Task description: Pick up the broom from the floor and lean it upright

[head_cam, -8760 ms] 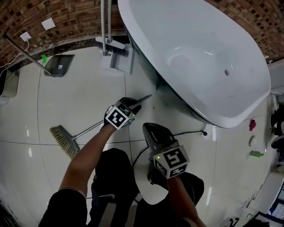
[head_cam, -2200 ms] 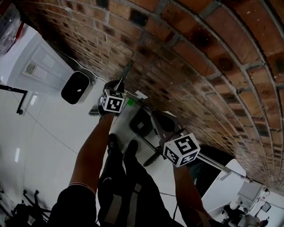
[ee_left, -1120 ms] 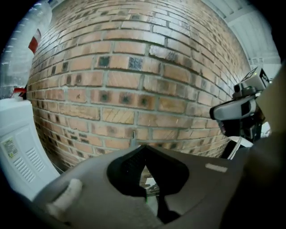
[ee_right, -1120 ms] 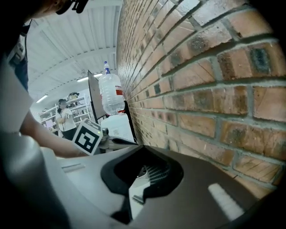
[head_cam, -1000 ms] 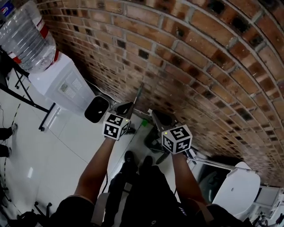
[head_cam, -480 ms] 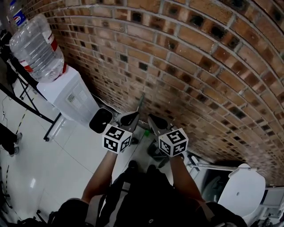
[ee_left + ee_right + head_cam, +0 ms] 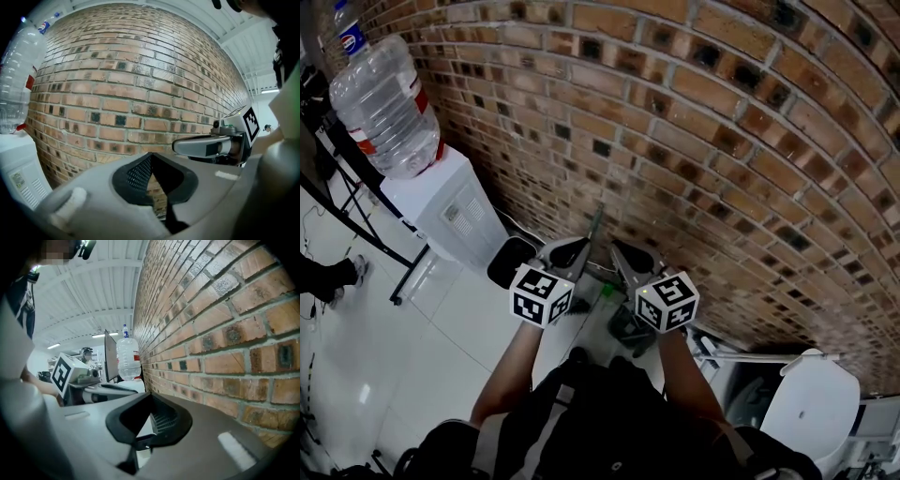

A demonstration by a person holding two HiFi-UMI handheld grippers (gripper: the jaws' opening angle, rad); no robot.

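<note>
The broom's thin handle (image 7: 596, 225) stands upright against the brick wall (image 7: 703, 141), showing just past my two grippers; its head is hidden below them. My left gripper (image 7: 578, 246) is shut, its tips level with the lower part of the handle. In the left gripper view the left gripper (image 7: 150, 158) has its pads together with no handle between them. My right gripper (image 7: 619, 251) hangs close beside it on the right. Seen from its own camera, the right gripper (image 7: 151, 398) is shut too and holds nothing. Both point at the bricks.
A white water dispenser (image 7: 450, 211) with a big bottle (image 7: 384, 103) stands left along the wall, a black bin (image 7: 511, 258) beside it. A white rounded fixture (image 7: 806, 403) sits low right. Another person's foot (image 7: 328, 277) shows at the far left.
The broom lay on the floor with my left gripper at its handle; now it stands at the wall. Over the last second both grippers rose and drew closer together.
</note>
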